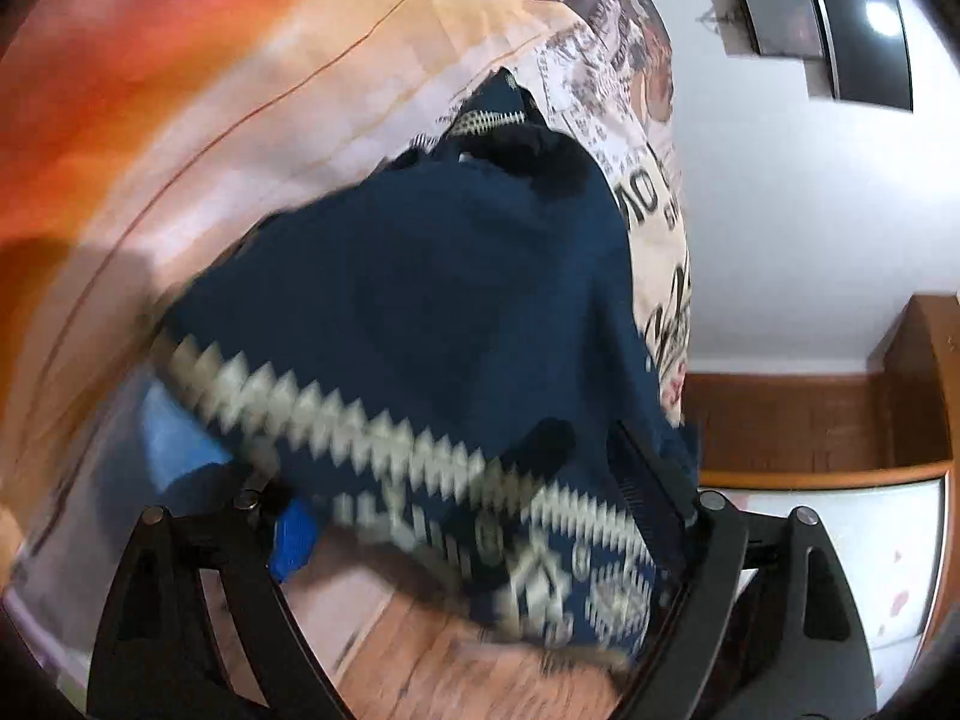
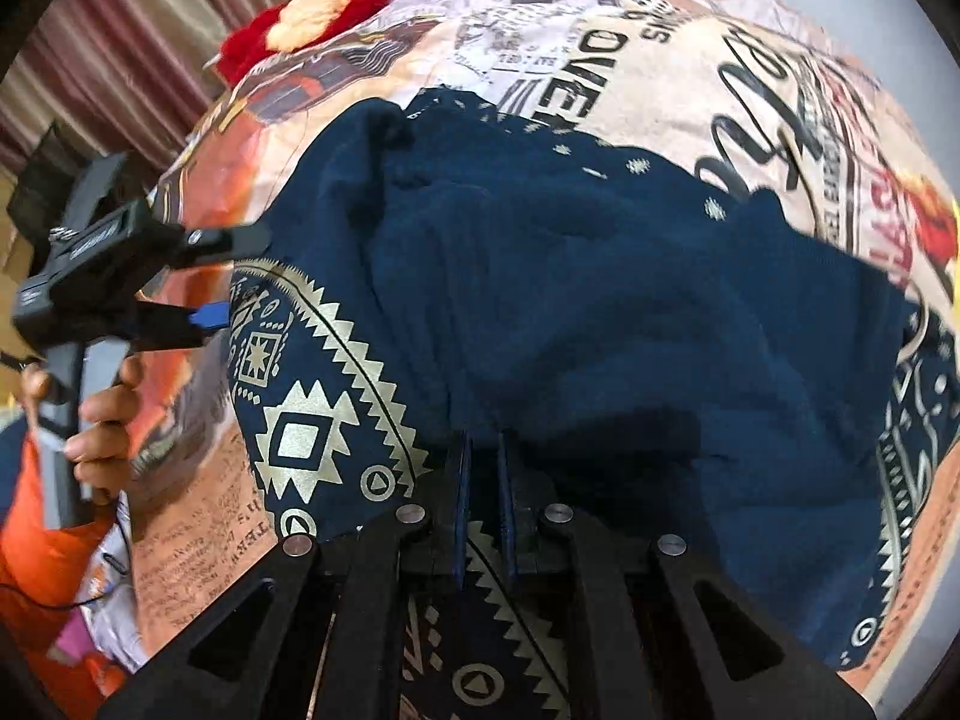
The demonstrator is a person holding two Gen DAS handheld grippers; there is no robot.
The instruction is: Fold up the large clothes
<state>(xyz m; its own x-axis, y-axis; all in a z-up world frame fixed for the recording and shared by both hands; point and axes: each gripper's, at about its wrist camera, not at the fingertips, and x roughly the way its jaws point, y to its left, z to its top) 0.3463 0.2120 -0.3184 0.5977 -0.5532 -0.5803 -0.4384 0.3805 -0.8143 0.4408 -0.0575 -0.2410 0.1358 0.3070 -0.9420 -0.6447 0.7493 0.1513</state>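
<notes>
A large navy garment (image 2: 600,300) with a cream zigzag and diamond border lies on a printed bedspread (image 2: 690,78). My right gripper (image 2: 483,456) is shut on a fold of the navy garment near its patterned hem. My left gripper (image 2: 225,282) shows at the left of the right wrist view, with its jaws apart at the garment's left hem. In the blurred left wrist view the garment (image 1: 432,300) fills the space between my wide-spread left fingers (image 1: 651,480), and its hem drapes across them.
The bedspread (image 1: 240,90) has orange, cream and text prints. A red and cream plush item (image 2: 306,18) lies at the far edge. A striped curtain (image 2: 120,30) hangs at the left. A wooden headboard or cabinet (image 1: 840,420) and a white wall (image 1: 780,210) stand at the right.
</notes>
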